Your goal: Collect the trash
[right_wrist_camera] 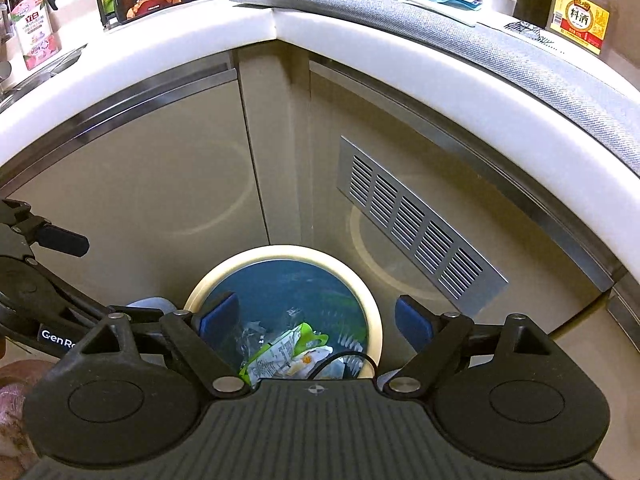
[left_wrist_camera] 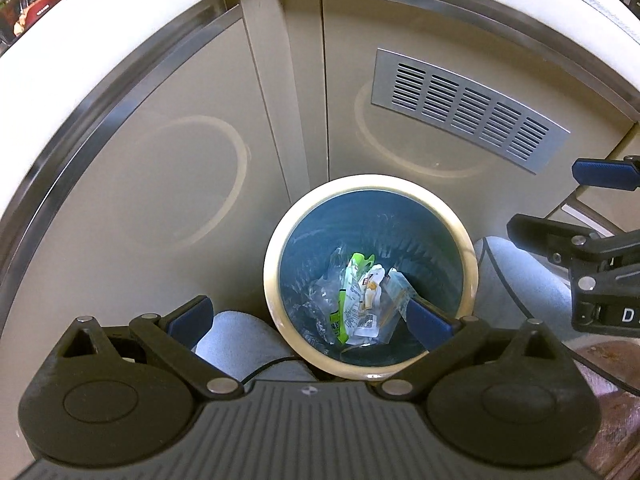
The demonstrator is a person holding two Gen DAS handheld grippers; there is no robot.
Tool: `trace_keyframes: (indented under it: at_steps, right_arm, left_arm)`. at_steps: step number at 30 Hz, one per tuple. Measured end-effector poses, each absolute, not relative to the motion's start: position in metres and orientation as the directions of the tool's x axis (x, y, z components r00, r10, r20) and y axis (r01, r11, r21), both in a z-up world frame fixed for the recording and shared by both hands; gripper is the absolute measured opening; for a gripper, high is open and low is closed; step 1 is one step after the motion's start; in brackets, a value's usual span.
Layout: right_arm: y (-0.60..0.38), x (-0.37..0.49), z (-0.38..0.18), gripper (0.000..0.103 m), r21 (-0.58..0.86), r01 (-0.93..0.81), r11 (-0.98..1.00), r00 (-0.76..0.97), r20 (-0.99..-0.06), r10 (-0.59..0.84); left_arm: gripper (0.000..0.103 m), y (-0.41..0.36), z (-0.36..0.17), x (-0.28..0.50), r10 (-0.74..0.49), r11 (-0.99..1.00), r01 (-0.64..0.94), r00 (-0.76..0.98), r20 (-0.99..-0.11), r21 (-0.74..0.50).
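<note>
A round trash bin (left_wrist_camera: pixel 272 280) with a cream rim and a blue liner stands on the floor against the corner cabinets. Inside it lie a green and white wrapper (left_wrist_camera: pixel 352 292) and crumpled clear plastic (left_wrist_camera: pixel 320 300). My left gripper (left_wrist_camera: pixel 308 320) hangs open over the bin's near side, with nothing between its blue pads (left_wrist_camera: pixel 426 322). My right gripper (right_wrist_camera: pixel 316 320) is also open and empty above the bin (right_wrist_camera: pixel 374 320), looking down on the wrapper (right_wrist_camera: pixel 288 350). Each gripper shows in the other's view: the right gripper (left_wrist_camera: pixel 560 200) at the right edge, the left gripper (right_wrist_camera: pixel 106 276) at the left edge.
Beige cabinet doors (right_wrist_camera: pixel 160 200) with a metal vent grille (right_wrist_camera: pixel 412 224) rise behind the bin. Overhead runs a white counter edge (right_wrist_camera: pixel 400 52) with a grey mat (right_wrist_camera: pixel 440 12), a cooking wine bottle (right_wrist_camera: pixel 580 20) and a pink soap bottle (right_wrist_camera: pixel 34 20). Grey fabric shapes (left_wrist_camera: pixel 240 340) flank the bin.
</note>
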State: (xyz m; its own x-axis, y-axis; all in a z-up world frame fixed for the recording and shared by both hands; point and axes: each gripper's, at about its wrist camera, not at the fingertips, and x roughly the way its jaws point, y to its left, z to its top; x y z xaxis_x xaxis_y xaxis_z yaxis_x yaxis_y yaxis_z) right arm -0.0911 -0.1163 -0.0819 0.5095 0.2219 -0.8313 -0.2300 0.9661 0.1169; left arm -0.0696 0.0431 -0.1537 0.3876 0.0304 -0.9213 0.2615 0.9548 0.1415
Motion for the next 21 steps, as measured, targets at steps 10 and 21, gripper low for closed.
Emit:
trace_keyframes:
  at_steps: [10,21]
  right_arm:
    - [-0.1177,-0.0909,-0.0835,0.088,0.122,-0.225,0.967,0.507,-0.832,0.223]
    - [-0.1183,-0.0892,-0.0867,0.089,0.125,-0.23,0.965,0.5,-0.836,0.227]
  left_arm:
    - [0.103,0.0425,-0.1535,-0.07,0.032,0.954,0.263,0.389,-0.921,0.144]
    - [0.103,0.0423,-0.1536,-0.0702,0.032,0.955,0.261,0.387,-0.922,0.143]
